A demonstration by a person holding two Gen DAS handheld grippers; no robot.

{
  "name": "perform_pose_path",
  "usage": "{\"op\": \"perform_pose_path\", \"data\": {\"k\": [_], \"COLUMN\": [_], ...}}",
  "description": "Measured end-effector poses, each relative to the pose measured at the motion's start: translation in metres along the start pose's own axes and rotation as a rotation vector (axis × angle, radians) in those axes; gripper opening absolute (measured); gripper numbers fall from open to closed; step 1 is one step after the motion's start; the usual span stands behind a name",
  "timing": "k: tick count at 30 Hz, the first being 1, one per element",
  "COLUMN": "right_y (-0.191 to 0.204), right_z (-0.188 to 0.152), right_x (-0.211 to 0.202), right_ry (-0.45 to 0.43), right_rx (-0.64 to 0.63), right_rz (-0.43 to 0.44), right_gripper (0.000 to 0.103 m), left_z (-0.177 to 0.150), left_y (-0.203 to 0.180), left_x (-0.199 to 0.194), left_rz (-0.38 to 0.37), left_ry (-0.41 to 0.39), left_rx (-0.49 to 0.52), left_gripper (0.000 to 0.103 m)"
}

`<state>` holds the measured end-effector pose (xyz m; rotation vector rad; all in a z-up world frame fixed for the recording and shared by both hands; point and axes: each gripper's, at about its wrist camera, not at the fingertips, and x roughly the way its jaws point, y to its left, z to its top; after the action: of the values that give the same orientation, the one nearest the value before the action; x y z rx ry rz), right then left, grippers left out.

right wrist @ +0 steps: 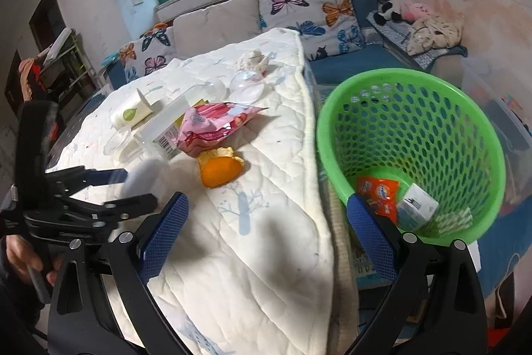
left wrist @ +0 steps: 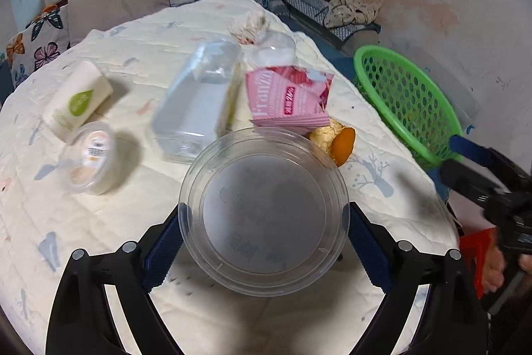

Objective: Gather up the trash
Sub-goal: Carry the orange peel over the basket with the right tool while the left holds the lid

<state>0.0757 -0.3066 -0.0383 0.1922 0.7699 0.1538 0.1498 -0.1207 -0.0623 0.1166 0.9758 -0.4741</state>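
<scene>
1 basket (right wrist: 412,135), 3 wrappers inside

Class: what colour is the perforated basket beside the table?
Bright green basket; clearest in the right wrist view.

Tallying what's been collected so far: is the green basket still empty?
No. The green basket already holds an orange wrapper, a small white carton and a striped scrap at its bottom.

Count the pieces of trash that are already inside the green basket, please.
3: an orange wrapper at the bottom, a small white carton right of it, and a green-striped packet further right. The gripper finger may hide more.
</scene>
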Motion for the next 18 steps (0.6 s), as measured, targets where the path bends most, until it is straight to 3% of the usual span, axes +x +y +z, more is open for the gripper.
{"op": "perform_pose_path", "data": {"k": [8,10,18], "right_y": [0.02,0.025,0.04], "right_z": [0.006,0.008,0.013], "right_x": [0.035,0.046,0.083], "right_ry": [0.051,0.072,0.126], "right_rx": [-0.043,-0.054,-0.082], "right_rz": [0.028,0.032,0.02], "right_gripper": [0.09,0.081,0.073], "left_z": [-0.002,-0.002,-0.003], "left_y": [0.026,0.032,0.045], "left_x": [-0.038,-0.046,-0.052], "left_rz": [0.007,0.007,-0.005], "left_ry": [-0.069,-0.083,-0.088], "left_rx": [-0.059,-0.073,-0.106], "left_gripper": [0.089,0.089,0.089]}}
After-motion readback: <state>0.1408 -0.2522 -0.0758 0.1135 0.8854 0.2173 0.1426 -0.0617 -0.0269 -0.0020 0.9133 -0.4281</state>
